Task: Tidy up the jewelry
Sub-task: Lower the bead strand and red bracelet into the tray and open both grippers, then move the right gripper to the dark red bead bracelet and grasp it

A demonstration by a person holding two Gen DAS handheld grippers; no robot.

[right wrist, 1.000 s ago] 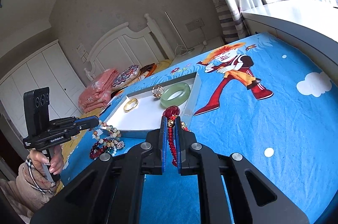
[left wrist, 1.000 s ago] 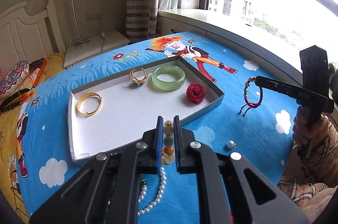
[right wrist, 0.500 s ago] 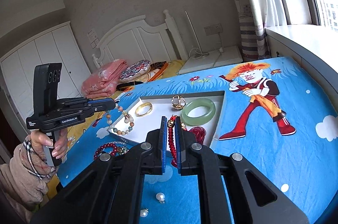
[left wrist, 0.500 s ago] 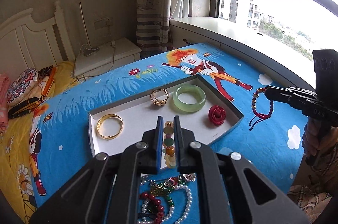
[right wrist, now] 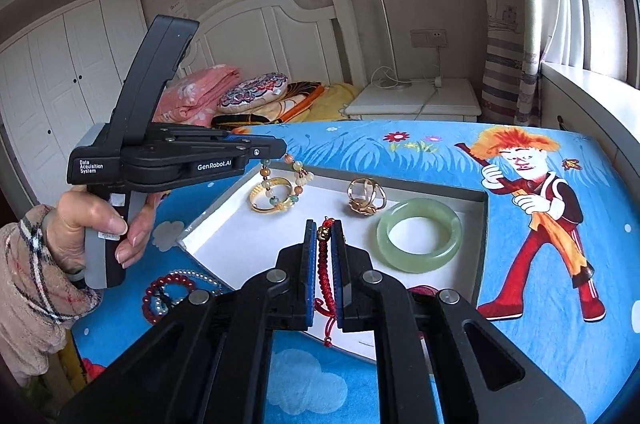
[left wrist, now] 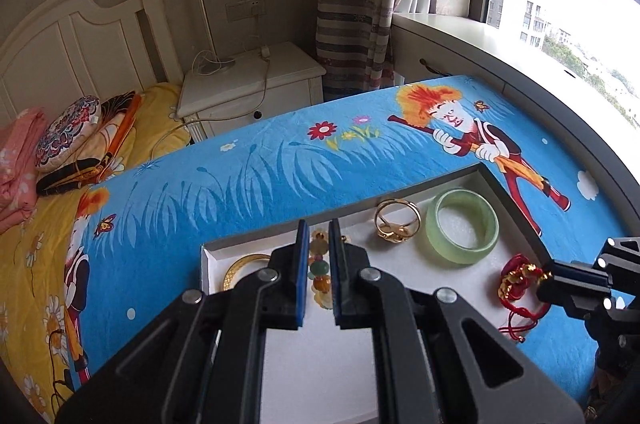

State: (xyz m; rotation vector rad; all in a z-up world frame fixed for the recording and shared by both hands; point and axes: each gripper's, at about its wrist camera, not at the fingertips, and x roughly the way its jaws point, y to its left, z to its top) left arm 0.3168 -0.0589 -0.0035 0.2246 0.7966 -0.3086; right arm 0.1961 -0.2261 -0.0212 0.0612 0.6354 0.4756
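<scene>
Jewelry: glossy round jade bangle (right wrist: 419,233) in white tray (right wrist: 478,244).

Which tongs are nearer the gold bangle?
Left. The left tongs dangle the beaded bracelet right over the gold bangle; the right tongs sit farther back, near the green bangle.

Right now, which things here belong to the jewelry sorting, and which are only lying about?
Job:
white tray
beaded bracelet in left gripper
red cord bracelet in right gripper
gold bangle
gold ring
green bangle
bead pile

Lying about:
pillow
nightstand
curtain
</scene>
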